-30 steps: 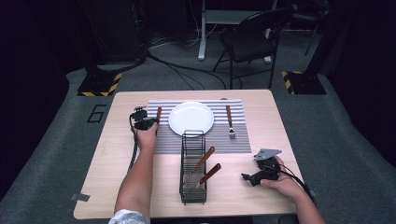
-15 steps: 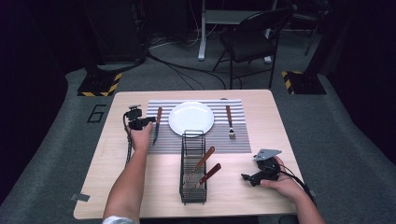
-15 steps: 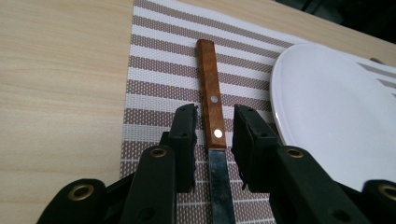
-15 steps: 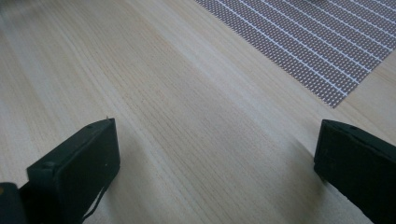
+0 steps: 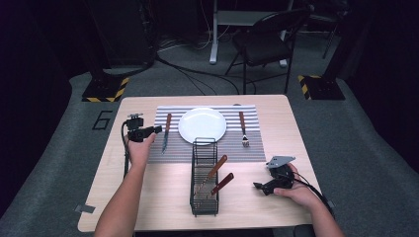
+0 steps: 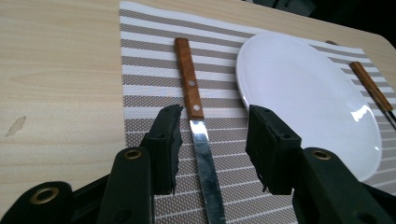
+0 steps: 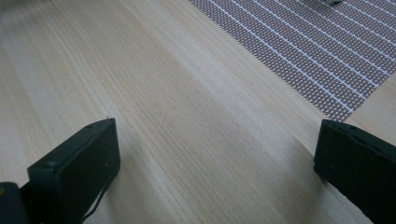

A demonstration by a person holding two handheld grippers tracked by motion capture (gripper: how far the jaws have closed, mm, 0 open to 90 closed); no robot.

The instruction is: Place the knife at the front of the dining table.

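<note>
A knife with a wooden handle [image 6: 188, 79] lies on the striped placemat [image 5: 247, 153], just left of the white plate [image 5: 202, 125]. My left gripper [image 6: 212, 140] is open low over the mat, its jaws either side of the knife's blade without touching it. From above, the left gripper [image 5: 157, 130] sits at the mat's left edge beside the knife [image 5: 166, 131]. A fork [image 5: 242, 129] lies right of the plate. My right gripper [image 5: 257, 186] rests open at the front right, and the right gripper [image 7: 215, 158] has only bare table between its jaws.
A black wire rack [image 5: 204, 197] stands at the front middle of the table [image 5: 163, 207] with two wooden-handled utensils [image 5: 216, 168] leaning in it. A chair [image 5: 267, 44] and cables are on the floor beyond the table.
My left gripper has drawn back a little to the left and toward the person, away from the knife. The knife stays on the mat. The right gripper has not moved.
</note>
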